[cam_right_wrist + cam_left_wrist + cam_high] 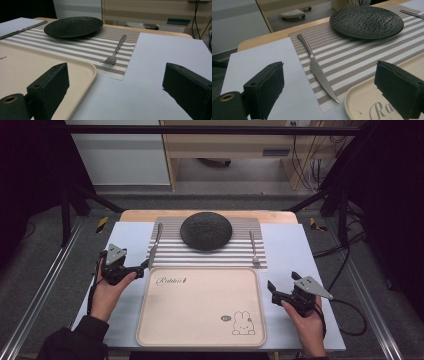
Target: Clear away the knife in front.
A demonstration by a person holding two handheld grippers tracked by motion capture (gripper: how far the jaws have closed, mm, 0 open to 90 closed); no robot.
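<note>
The left hand-held gripper (145, 266), jaws apart, hovers at the knife (315, 67), which lies left of the plate (206, 231). The right hand-held gripper (273, 286) waits with its jaws spread too. Next, I'd guess, comes closing on the knife.

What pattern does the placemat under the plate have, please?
The placemat has beige and white stripes, best seen in the left gripper view.
</note>
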